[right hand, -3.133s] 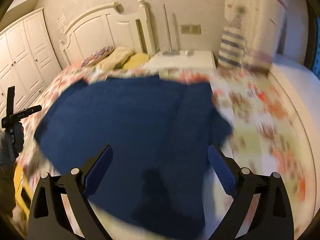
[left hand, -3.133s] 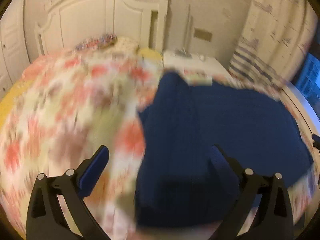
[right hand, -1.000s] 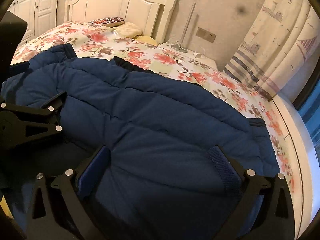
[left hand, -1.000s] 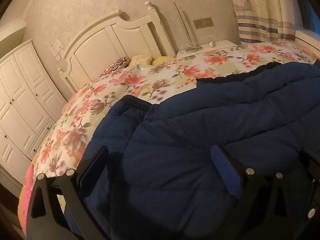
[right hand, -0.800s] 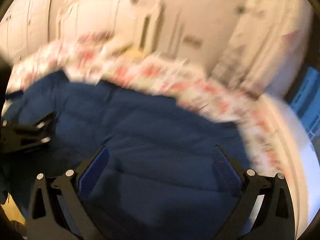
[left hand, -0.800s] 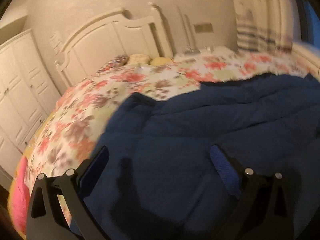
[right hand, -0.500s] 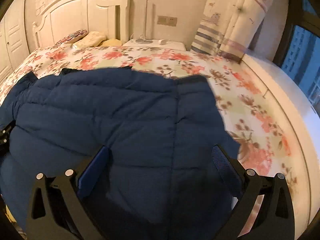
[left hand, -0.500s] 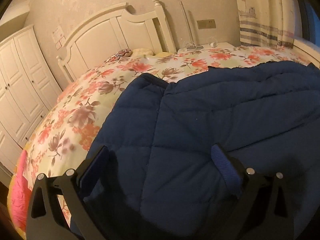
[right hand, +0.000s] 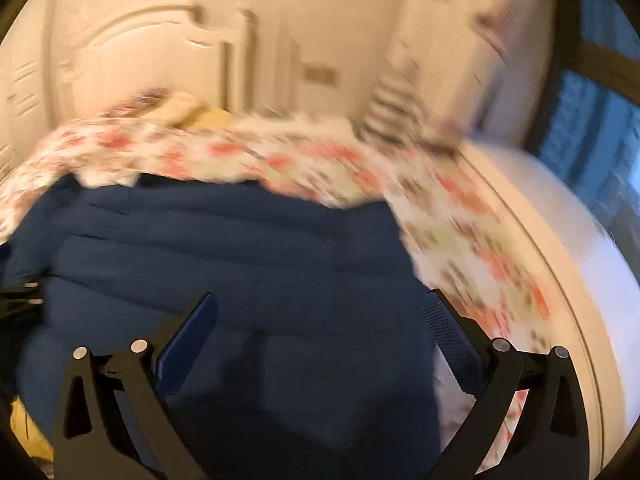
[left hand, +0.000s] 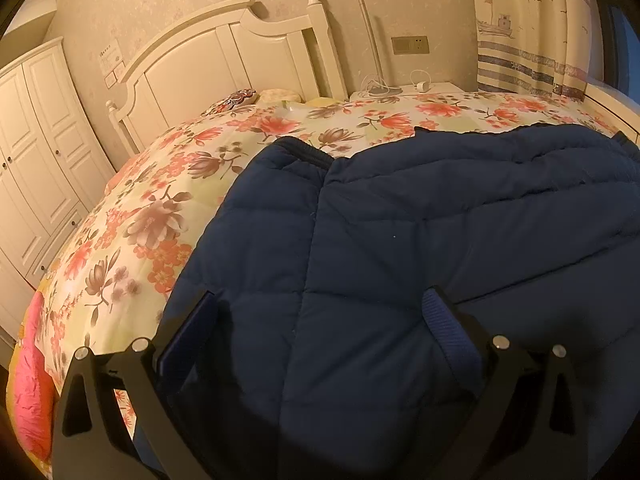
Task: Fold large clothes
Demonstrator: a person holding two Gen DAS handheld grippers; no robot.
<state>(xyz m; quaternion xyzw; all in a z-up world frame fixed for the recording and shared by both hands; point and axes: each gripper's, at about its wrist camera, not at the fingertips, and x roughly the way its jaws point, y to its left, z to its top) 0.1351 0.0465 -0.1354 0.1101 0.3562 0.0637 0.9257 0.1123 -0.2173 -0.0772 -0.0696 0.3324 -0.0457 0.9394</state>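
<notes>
A large navy quilted jacket lies spread on the floral bed cover; its left sleeve with a ribbed cuff points up toward the headboard. My left gripper is open and empty, hovering above the jacket's left side. The right wrist view is motion-blurred; the jacket also shows there. My right gripper is open and empty above the jacket's right part, near its right edge. A bit of the left gripper's frame shows at that view's left edge.
A white headboard and pillows stand at the far end. A nightstand with cables and a striped curtain are at the far right. White wardrobes stand left. A white ledge runs along the bed's right side.
Both grippers stayed open and swung over the jacket. The left view has settled nearly still over the left sleeve side; the right gripper is moving fast, now blurred.
</notes>
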